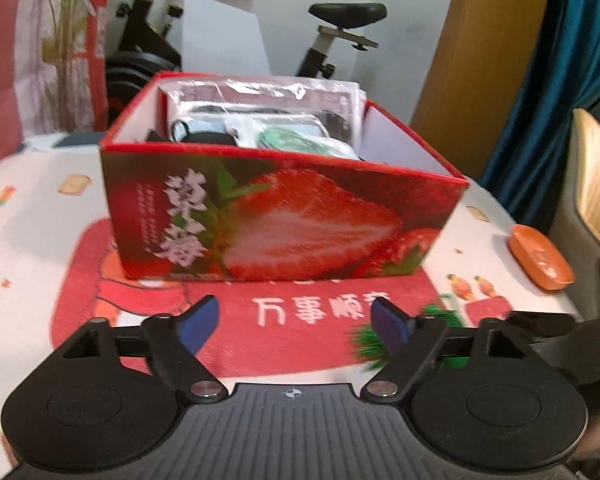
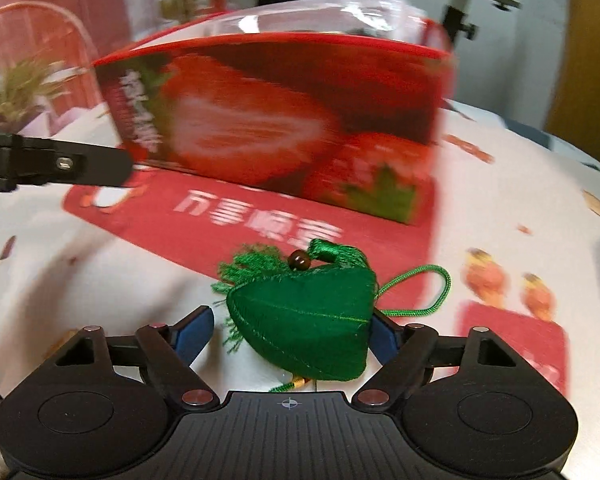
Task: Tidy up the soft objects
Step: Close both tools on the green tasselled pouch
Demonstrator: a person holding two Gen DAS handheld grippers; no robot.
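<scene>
Between the right gripper's spread blue pads lies a green embroidered sachet, touching the right pad, ungrasped, before the strawberry box. Left gripper hangs open, empty.

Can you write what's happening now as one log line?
right gripper: open around green sachet | left gripper: open, empty | strawberry box: on cloth

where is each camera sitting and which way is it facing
Left wrist: on the left gripper, looking along its open fingers, nothing between them, at the strawberry box on the tablecloth.
Right wrist: on the right gripper, angled down at a green sachet between its fingers; the left gripper's finger pokes in at left.
Shared: the box, the red mat, the sachet's green fringe.
</scene>
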